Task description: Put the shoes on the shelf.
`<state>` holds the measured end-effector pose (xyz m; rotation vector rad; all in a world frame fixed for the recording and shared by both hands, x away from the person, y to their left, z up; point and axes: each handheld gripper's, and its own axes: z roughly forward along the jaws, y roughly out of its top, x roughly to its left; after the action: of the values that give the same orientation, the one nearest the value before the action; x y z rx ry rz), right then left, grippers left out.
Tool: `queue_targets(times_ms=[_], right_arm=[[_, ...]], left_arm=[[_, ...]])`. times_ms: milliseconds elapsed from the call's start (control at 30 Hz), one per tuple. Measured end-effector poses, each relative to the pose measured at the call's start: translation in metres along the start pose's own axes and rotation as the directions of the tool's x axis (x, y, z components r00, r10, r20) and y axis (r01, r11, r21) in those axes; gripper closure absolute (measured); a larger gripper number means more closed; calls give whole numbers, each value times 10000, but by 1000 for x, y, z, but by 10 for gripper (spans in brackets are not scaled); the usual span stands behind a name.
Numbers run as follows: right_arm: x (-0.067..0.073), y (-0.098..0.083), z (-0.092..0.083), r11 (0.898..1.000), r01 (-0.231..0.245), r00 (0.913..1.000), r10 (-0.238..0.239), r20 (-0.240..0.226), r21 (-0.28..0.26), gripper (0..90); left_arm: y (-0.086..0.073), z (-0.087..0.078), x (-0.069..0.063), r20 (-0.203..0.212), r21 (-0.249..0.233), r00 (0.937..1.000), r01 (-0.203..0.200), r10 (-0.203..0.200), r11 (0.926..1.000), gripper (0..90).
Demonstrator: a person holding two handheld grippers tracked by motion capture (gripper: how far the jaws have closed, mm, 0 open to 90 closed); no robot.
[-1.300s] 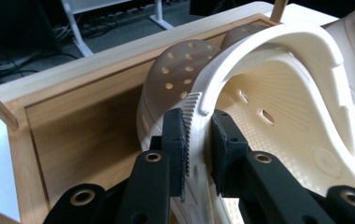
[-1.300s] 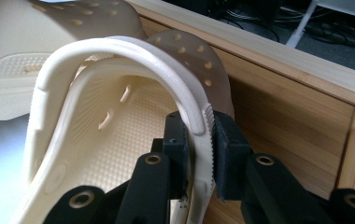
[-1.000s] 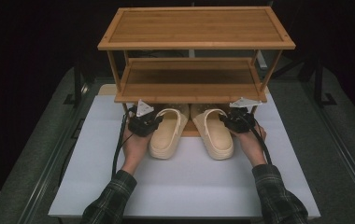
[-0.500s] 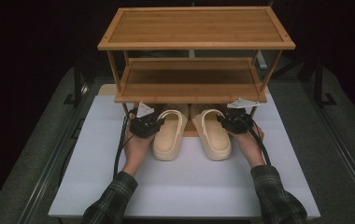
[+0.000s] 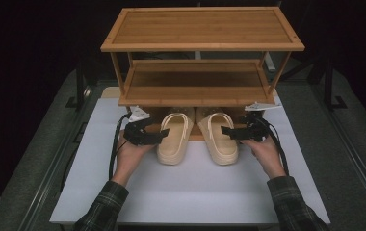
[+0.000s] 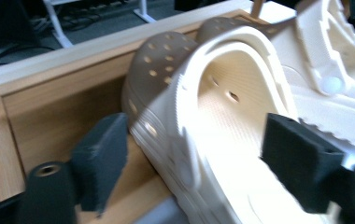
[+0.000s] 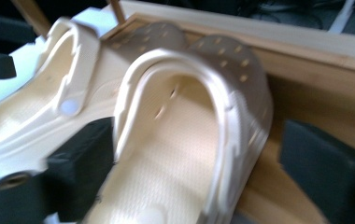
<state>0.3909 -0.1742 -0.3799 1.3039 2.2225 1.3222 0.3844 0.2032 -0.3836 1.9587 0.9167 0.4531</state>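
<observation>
Clogs side by side, toes under bottom shelf (image 5: 195, 137) of wooden rack (image 5: 200, 29), heels toward person, long axes running front-back. Left gripper (image 5: 158, 136) jaws apart, straddling left clog (image 5: 175, 139) wall; right gripper (image 5: 225, 130) jaws apart around right clog (image 5: 220, 138). White board (image 5: 190, 192) bare in front w/ open room.

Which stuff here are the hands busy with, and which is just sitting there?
Busy with:
left clog
right clog
left gripper
right gripper
wooden rack, whose bottom shelf holds the toes

Just there:
white table mat
</observation>
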Motion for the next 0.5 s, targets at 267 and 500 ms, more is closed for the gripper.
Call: queue_targets(times_ms=[267, 500], right_arm=[[9, -16, -20, 9986, 494, 9987, -497, -138, -198, 11], [2, -44, -34, 9991, 374, 9992, -371, -131, 180, 11]], left_arm=[[-13, -22, -7, 659, 154, 9972, -370, 359, 9992, 20], [-34, -40, -14, 1037, 66, 9929, -593, 583, 9982, 0]])
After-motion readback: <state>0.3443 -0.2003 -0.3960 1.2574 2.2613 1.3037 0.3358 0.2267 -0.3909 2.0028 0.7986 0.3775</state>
